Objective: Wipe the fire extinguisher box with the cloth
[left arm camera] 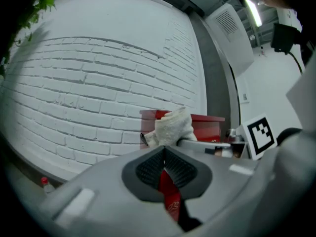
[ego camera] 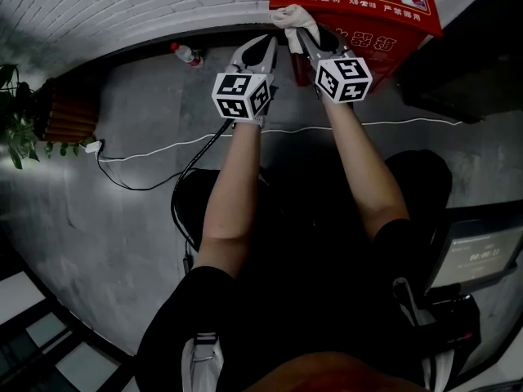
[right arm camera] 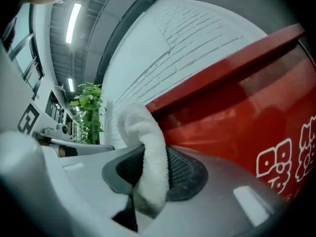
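- Head view: two bare forearms reach forward over a grey floor (ego camera: pixel 98 219), each holding a hand-held gripper.
- The left hand-held gripper (ego camera: pixel 263 43) has its jaws drawn together at the tips, just short of the fire extinguisher box (ego camera: pixel 368 6).
- The right hand-held gripper (ego camera: pixel 304 33) holds a white cloth (ego camera: pixel 288 16) against the near left corner of the red box.
- The box stands against a white brick wall (ego camera: pixel 122 6).
- A bottle (ego camera: pixel 186 53) stands at the foot of the wall, a white cable (ego camera: pixel 163 145) trails across the floor, and a plant (ego camera: pixel 15 113) is at the far left.
- Left gripper view: the left hand-held gripper (left arm camera: pixel 164 149) has its jaws closed on each other with nothing clamped; a red sliver shows through the slit below the pads.
- Beyond the jaws, the cloth (left arm camera: pixel 173 125) is bunched against the box (left arm camera: pixel 207 127).
- Right gripper view: the right hand-held gripper (right arm camera: pixel 153 167) is clamped on the cloth (right arm camera: pixel 145 147), which stands up out of the jaws and folds over.
- The red side of the box (right arm camera: pixel 237 112) fills the right, with white characters at the edge; the plant (right arm camera: pixel 89 112) is at the left.
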A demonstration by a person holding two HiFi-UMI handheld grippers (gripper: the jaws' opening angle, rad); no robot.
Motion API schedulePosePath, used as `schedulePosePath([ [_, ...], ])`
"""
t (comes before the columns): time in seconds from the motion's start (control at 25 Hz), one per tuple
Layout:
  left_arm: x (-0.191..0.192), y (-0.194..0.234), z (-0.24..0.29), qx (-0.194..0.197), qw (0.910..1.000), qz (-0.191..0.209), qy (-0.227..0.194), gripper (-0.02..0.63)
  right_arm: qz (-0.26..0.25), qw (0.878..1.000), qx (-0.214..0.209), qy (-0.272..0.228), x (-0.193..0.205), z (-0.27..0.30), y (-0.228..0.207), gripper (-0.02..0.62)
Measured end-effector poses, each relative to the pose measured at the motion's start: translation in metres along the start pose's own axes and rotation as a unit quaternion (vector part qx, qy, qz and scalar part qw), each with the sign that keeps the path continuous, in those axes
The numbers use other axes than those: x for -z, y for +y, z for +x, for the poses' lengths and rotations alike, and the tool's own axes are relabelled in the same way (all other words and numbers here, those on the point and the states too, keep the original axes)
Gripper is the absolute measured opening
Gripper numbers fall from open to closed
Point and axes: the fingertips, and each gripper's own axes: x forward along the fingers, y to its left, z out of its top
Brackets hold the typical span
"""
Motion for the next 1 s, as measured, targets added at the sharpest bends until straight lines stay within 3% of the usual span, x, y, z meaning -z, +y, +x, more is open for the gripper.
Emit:
schedulePosePath([
  [0.44,-0.006,-0.040,0.033,0.037,0.9991,0.002,-0.019,0.003,-0.004,0.998,0.051,-0.025,-0.024,-0.053,-0.063,0.108],
  [0.76,-0.010,-0.100,0.060,0.101,0.9946,0.008,-0.025,0.003,-0.001,0.990,0.135,-0.042,-0.050,-0.125,-0.132,0.109],
  [1.0,0.007,-0.116,0.077,0.110,0.9937,0.007,-0.020,0.003,0.023,0.976,0.206,-0.061,-0.053,-0.181,-0.201,0.107],
])
